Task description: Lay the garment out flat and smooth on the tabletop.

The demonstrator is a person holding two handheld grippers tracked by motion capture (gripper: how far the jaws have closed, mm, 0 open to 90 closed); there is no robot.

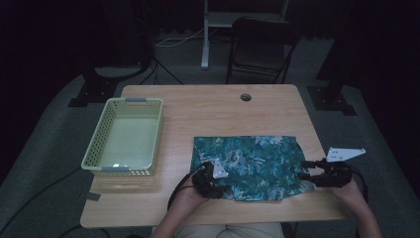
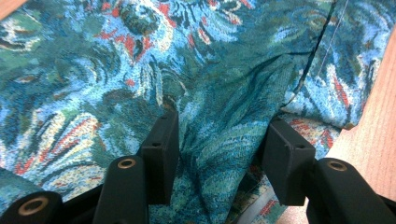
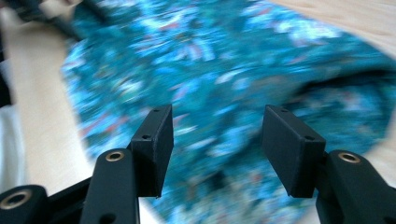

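Starting at the left of the high view, one pale green perforated basket [image 1: 124, 136] sits on the wooden table [image 1: 208, 109], hollow side up, well apart from the action. Moving right, here's the one thing being worked: a single teal cloth [image 1: 252, 166] with a leafy print of blue, green and flecks of red, lying flat on the near right part of the table, roughly rectangular, its near edge a little uneven. The left gripper [image 1: 210, 181] is at the cloth's near left corner. In the left gripper view the fabric [image 2: 196, 84] is rumpled into a soft ridge that rises between the two black jaws; the jaws stand apart, released, pads not pressing on the weave, and a folded hem lies off to the right beside bare wood. Across to the right edge: the right gripper [image 1: 309, 171] sits just at the cloth's right side, pointing inward. The right gripper view is blurred, but the jaws are clearly spread wide, released, with the patterned fabric [image 3: 224, 93] beyond them. Count: one basket, one cloth, two grippers.
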